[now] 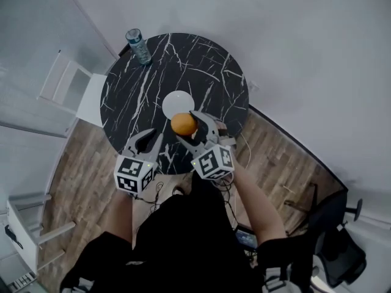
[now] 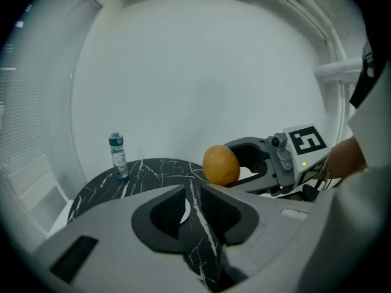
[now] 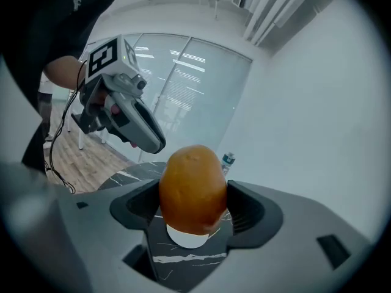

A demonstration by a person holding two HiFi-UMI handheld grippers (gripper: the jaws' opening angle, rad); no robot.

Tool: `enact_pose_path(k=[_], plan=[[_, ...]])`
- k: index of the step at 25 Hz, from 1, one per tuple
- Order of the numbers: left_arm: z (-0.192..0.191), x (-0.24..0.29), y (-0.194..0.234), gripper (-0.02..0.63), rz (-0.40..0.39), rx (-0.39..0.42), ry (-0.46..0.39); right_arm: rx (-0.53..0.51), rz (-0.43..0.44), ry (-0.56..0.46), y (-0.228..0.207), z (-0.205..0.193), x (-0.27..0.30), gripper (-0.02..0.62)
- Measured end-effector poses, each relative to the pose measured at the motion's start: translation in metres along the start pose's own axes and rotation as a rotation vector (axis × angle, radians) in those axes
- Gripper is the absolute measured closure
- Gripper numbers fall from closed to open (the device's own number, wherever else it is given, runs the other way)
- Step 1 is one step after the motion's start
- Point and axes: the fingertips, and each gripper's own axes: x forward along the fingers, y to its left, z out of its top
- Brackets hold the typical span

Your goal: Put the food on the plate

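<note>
An orange round fruit [image 1: 183, 124] is gripped between the jaws of my right gripper [image 1: 184, 126], held just above the near edge of a small white plate [image 1: 175, 101] on the round black marble table [image 1: 201, 66]. In the right gripper view both pads press the fruit [image 3: 192, 188], and the plate [image 3: 186, 239] shows below it. My left gripper [image 1: 153, 138] hovers over the table's near edge, left of the fruit. Its jaws [image 2: 192, 203] stand a narrow gap apart with nothing between them. From the left gripper view the fruit [image 2: 220, 165] is ahead and to the right.
A water bottle [image 1: 138, 46] stands at the table's far left edge. A white chair [image 1: 73, 87] sits left of the table and a dark office chair [image 1: 339, 240] at the lower right. Cables trail over the wooden floor by the person's legs.
</note>
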Motion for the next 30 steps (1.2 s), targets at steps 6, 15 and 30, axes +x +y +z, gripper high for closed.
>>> enact_pose_path(k=[6,15,30], plan=[[-0.003,0.038,-0.003,0.399,-0.165,-0.202,0.035,-0.041,0.089,-0.033,-0.006,-0.022,0.04,0.261],[0.009,0.066,0.024,0.347,-0.2,-0.356,0.018,-0.102,0.169,-0.114,-0.006,-0.022,0.079,0.261],[0.008,0.105,0.041,0.348,-0.174,-0.371,0.046,-0.165,0.221,-0.163,-0.012,-0.025,0.098,0.261]])
